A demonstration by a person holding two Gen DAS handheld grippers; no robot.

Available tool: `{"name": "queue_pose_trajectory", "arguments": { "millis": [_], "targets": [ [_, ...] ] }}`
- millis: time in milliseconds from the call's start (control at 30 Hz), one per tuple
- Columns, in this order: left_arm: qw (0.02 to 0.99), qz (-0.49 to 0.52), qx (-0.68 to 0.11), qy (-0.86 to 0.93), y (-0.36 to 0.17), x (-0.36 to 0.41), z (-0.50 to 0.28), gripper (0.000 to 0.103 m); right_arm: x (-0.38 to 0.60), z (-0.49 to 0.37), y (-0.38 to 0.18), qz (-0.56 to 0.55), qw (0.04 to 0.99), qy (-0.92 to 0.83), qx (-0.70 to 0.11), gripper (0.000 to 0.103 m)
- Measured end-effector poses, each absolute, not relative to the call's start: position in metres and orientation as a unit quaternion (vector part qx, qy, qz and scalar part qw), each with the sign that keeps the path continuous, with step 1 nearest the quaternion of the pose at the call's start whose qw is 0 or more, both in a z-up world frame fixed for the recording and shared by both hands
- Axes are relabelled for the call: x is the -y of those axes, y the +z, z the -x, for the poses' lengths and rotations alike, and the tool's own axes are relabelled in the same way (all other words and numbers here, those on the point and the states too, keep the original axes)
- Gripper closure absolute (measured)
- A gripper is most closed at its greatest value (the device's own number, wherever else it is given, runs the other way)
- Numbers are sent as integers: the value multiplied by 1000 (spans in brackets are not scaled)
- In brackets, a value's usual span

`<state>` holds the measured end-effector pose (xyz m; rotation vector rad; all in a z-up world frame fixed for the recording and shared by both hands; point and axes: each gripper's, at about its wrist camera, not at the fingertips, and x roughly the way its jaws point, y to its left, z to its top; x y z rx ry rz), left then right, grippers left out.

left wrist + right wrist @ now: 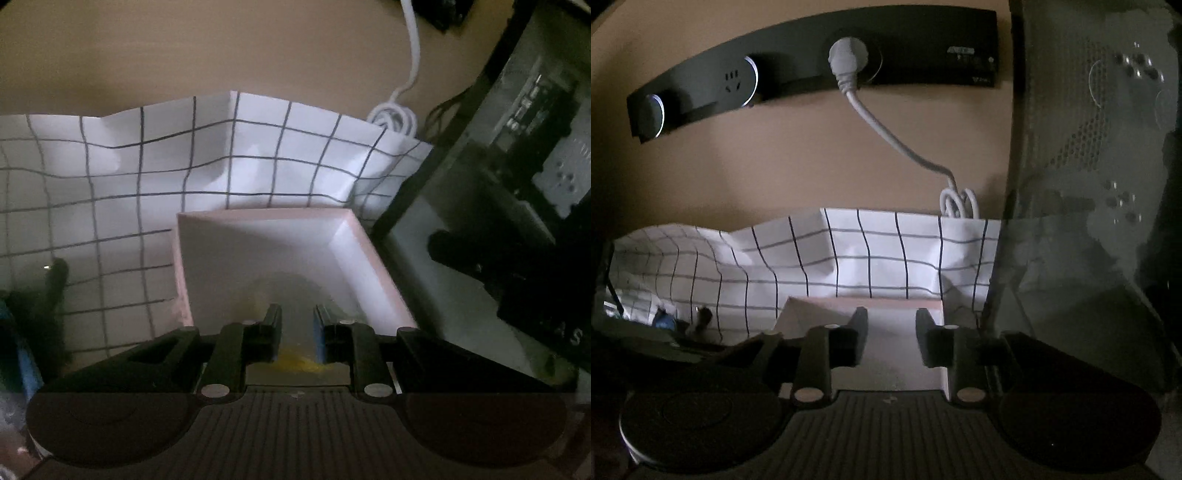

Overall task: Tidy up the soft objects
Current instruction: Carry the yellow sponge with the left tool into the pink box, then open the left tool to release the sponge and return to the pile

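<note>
1. The left gripper (pixel 297 332) hangs directly over the pink-rimmed box (pixel 347 243), pointing down into its near half. Its jaws stand slightly apart, and a yellowish soft object (pixel 295 360) shows low in the gap between them; the picture is too dim to say whether the pads press on it or it merely lies beneath them in the box.
2. The right gripper (pixel 891 334) is released: its jaws are parted with nothing between them. It also points at the pink-rimmed box (pixel 882 304), whose far wall shows just beyond the fingertips.
3. The deciding relation: the box lies straight ahead of and below both grippers, with the left one the deeper over its floor, so the left appears the nearer hand for placing or letting go of the soft object.
4. The box sits on a white checked cloth (pixel 110 206) that spreads to the left and rises behind it against the beige wall (pixel 184 48). A dark computer case (pixel 517 184) stands just to the right of the box, close to its right wall.
5. A white cable (pixel 886 133) runs from a black power strip (pixel 812 62) on the wall down to a coil behind the cloth, well clear of the box.
6. Judged from this, the soft object is at or in the box, and little sideways travel seems left.
</note>
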<state>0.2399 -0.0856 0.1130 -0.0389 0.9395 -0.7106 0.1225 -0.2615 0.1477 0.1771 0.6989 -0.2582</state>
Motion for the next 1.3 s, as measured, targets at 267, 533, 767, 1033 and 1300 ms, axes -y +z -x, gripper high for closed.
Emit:
{"name": "queue_pose_trajectory", "arguments": {
  "millis": [267,533,767,1033,1300],
  "targets": [
    [878,82,-360,-304,157,12,-208,82,243,-97,147,-89,929,-102,-344,61],
    [913,129,-327,-208,147,-110,-166,82,166,-78,151,-44,931,-21,-363,60],
    [922,173,-342,-54,113,-218,-135,82,74,-76,149,18,926,64,-371,45],
    [899,226,-376,-16,75,-280,-111,82,4,-89,115,51,900,123,-415,45],
    [882,220,-411,-63,53,-286,-94,82,-42,-138,99,71,897,143,-412,45]
  ]
}}
